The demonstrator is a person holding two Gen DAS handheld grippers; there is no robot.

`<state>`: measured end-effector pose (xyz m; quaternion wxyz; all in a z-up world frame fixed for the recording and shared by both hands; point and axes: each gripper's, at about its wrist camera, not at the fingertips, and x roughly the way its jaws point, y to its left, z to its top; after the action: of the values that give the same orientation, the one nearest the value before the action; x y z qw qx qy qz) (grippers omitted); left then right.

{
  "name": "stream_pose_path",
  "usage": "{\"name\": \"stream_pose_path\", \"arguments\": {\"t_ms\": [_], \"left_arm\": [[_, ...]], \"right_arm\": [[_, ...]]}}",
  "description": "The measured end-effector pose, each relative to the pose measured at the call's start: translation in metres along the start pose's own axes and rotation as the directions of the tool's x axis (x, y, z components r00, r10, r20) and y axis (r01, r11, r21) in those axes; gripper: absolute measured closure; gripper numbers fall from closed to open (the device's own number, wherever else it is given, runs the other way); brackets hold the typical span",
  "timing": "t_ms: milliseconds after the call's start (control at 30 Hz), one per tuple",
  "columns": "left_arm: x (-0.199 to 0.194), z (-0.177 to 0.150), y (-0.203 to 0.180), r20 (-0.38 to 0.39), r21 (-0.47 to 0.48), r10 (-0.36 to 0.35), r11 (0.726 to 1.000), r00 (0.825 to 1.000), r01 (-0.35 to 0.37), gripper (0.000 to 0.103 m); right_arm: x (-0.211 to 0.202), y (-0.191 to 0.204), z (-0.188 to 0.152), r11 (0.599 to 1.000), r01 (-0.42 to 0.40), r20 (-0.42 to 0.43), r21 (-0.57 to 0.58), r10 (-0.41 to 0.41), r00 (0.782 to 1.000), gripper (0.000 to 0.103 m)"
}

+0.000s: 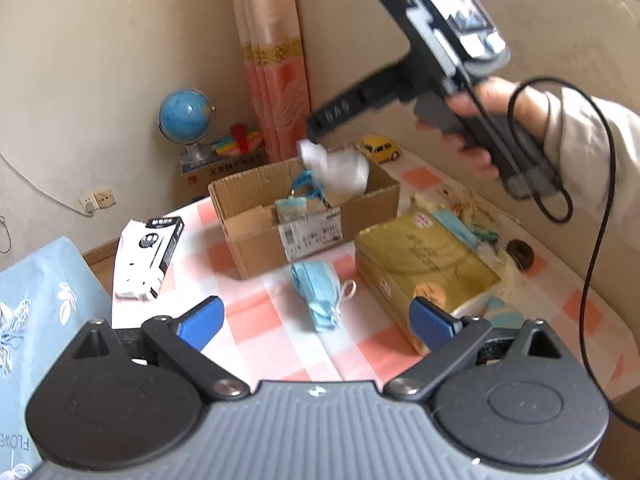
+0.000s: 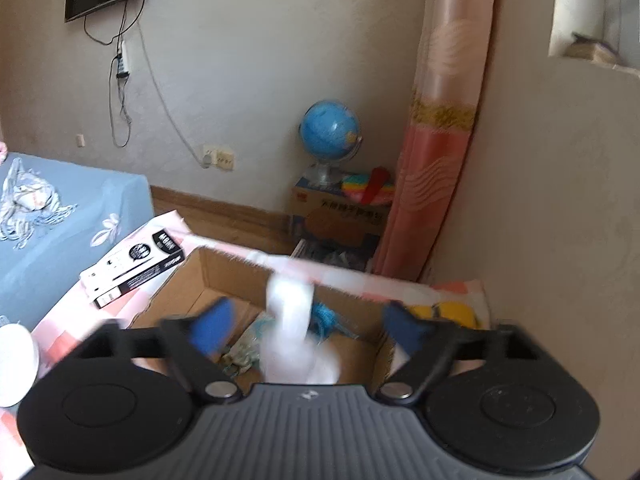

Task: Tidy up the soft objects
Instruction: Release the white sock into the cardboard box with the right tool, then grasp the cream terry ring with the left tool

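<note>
Left gripper (image 1: 316,322): jaws standing wide apart, gripping nothing, hanging over the pink-and-white checked tablecloth (image 1: 372,356).

Blue face mask (image 1: 320,292): lying crumpled on the cloth just beyond the left gripper, in line with the gap between the blue fingertips (image 1: 202,322), not touching them.

Gold tissue pack (image 1: 420,268): lying to the right of the mask, close to the right-hand fingertip.

Black-and-white carton (image 1: 150,256): lying flat at the left edge of the table.

Cardboard box (image 1: 256,240): sitting open beyond the mask, holding a blue cord (image 1: 306,184) and some pale green fabric (image 1: 290,206).

Right gripper (image 2: 310,326): jaws spread wide, pressing on nothing, hanging above the box's open top; seen from the left wrist, a hand (image 1: 492,120) in a pale sleeve is gripping its handle.

White soft object (image 2: 294,328): blurred, sitting between the open fingers over the box interior, clear of both pads; from the left wrist it is showing (image 1: 340,168) just under the gripper tip, at the box's far rim.

Yellow toy car (image 1: 380,148): standing beyond the box.

Globe (image 1: 186,118): standing on a carton by the far wall, beside a pink curtain (image 1: 276,80).
</note>
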<state>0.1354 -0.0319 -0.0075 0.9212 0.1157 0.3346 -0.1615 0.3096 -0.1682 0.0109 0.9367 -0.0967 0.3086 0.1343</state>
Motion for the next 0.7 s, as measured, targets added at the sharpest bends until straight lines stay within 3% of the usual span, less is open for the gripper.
{"name": "stream_pose_path", "arguments": {"t_ms": [33,400,700], "left_arm": [[0.0,-0.004,-0.002,-0.002,0.005,0.004,1.0,1.0,-0.004,0.004],[0.0,-0.016,-0.002,0.002,-0.044,0.013,0.999,1.0,-0.013,0.004],[-0.003,-0.027,-0.008,0.025,-0.051,0.015,0.999,1.0,-0.014,0.003]], "right_arm": [[-0.003,0.0,0.0,1.0,0.007,0.013,-0.002,-0.007,1.0,0.0],[-0.061,0.001,-0.029,0.997,0.007,0.06,0.082,-0.012,0.998,0.0],[-0.114,0.006,-0.078,0.982,0.07,0.075,0.174,-0.084,0.994,0.0]]}}
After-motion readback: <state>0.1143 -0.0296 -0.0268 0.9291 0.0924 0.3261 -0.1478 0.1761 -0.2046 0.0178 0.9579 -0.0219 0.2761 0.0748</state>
